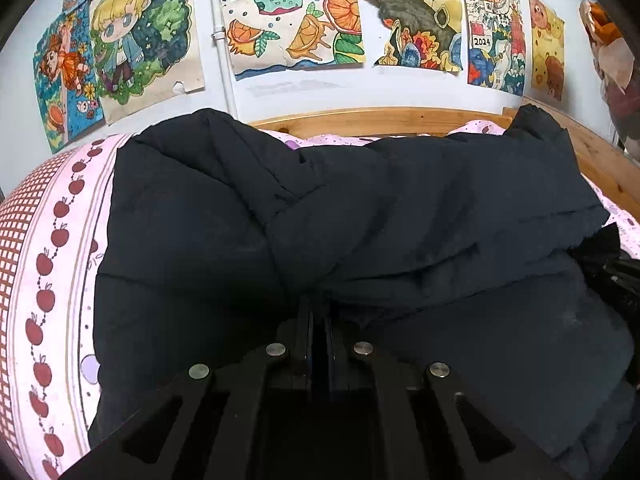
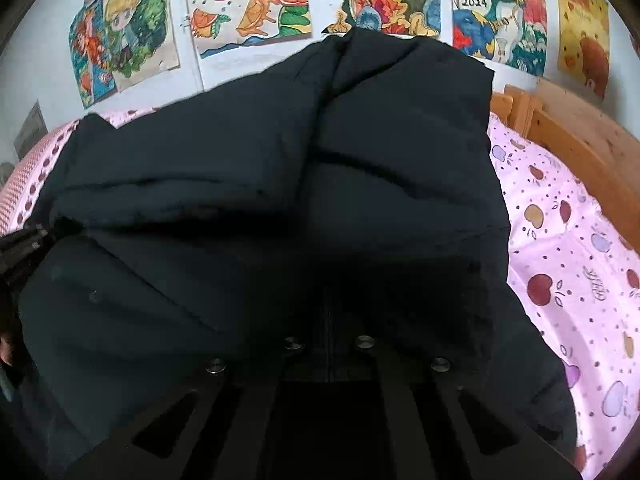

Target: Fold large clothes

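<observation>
A big black padded jacket (image 1: 360,220) lies bunched on the bed and fills most of both views (image 2: 280,200). My left gripper (image 1: 318,308) is shut on a fold of the jacket, its fingers pressed together with the tips buried in the cloth. My right gripper (image 2: 330,304) is shut on the jacket too; a raised flap hangs over its fingers, and their tips are hidden in the dark cloth. The right gripper's body shows at the right edge of the left wrist view (image 1: 616,276), and the left one at the left edge of the right wrist view (image 2: 20,252).
The bed has a pink apple-print sheet (image 2: 568,264), also seen at the left in the left wrist view (image 1: 52,264). A wooden bed frame (image 1: 380,120) runs along the back and right. Coloured drawings (image 1: 296,16) cover the wall behind.
</observation>
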Available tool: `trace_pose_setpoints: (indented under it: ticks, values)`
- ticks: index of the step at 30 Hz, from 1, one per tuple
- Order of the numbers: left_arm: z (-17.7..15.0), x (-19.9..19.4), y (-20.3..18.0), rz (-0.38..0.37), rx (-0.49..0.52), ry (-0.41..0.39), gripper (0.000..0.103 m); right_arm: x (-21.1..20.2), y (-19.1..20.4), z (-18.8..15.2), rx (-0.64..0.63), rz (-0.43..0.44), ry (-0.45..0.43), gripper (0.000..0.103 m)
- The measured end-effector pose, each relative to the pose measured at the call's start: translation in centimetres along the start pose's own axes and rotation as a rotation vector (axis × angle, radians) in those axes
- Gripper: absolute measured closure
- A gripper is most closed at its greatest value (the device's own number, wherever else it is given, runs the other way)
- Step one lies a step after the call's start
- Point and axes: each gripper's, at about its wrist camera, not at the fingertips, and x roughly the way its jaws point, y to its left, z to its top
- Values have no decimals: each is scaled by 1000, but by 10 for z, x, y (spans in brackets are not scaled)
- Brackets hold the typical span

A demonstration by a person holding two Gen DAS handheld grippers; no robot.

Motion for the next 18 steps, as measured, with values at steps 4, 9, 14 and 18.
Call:
trace_pose_setpoints:
  ticks: [4,9,14,18]
  values:
    - [-1,-4,1,-12,-1,-33,97,-12,-13,-3,63,52,-46,103]
    - [-2,-15,6,-42,-11,-63,93,-49,-26,0,114,5,-179,103]
    - [-2,-25,11,-59,-31,-80,67,-63,-21,38,131,3,-292,101]
    - [-4,-56,22,-63,-90,-203,27,-54,0,64,110,46,-320,101]
